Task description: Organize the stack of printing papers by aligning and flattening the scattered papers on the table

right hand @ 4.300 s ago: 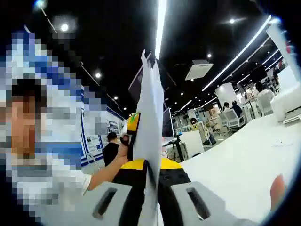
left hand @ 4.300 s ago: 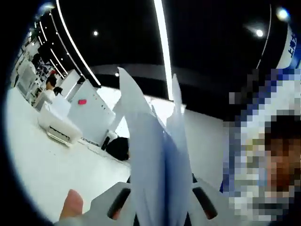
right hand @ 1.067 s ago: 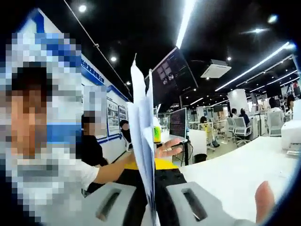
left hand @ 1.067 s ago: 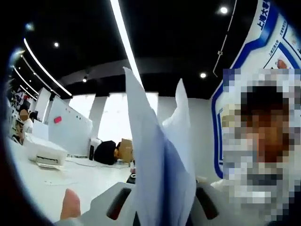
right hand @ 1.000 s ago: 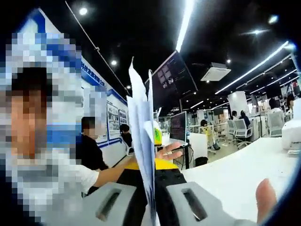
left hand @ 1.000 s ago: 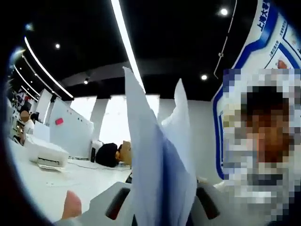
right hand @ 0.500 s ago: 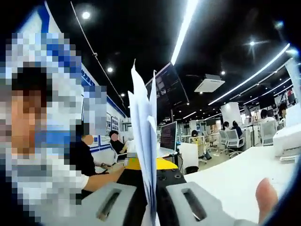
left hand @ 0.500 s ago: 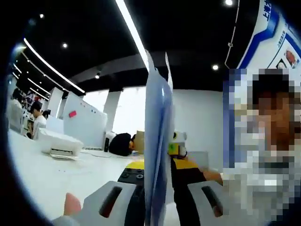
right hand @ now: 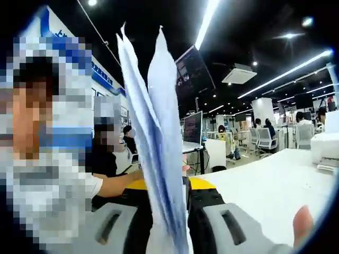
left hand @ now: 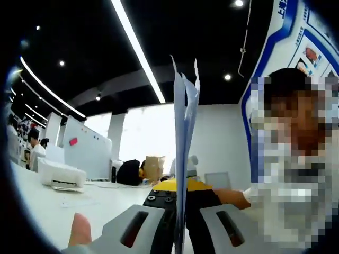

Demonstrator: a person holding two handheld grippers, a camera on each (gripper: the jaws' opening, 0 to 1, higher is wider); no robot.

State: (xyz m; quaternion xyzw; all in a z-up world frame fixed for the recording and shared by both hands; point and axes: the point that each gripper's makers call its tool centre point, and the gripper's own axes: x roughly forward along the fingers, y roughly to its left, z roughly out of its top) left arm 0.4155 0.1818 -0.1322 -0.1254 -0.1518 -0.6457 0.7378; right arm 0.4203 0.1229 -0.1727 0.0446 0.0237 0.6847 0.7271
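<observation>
A stack of white printing papers (left hand: pixel 180 143) stands upright and edge-on in the left gripper view, its top corners slightly apart. My left gripper (left hand: pixel 179 235) is shut on its lower edge. In the right gripper view the same papers (right hand: pixel 153 132) fan out a little at the top, and my right gripper (right hand: pixel 170 235) is shut on them from the opposite side. Just behind the sheets, each view has the other gripper's yellow and black body (left hand: pixel 197 191) (right hand: pixel 200 186). The stack is held above the white table (left hand: pixel 47 206) (right hand: pixel 265 193).
A white printer (left hand: pixel 61 174) sits far left on the table, also seen as the printer (right hand: pixel 327 156). A thumb (left hand: pixel 79 230) and a fingertip (right hand: pixel 302 219) rest by the jaws. The person holding the grippers is close. Seated people, monitors and desks lie beyond.
In the left gripper view the splayed sheets have closed into a thin edge-on stack. In the right gripper view the sheets now reach higher and spread wider. Both cameras shifted slightly.
</observation>
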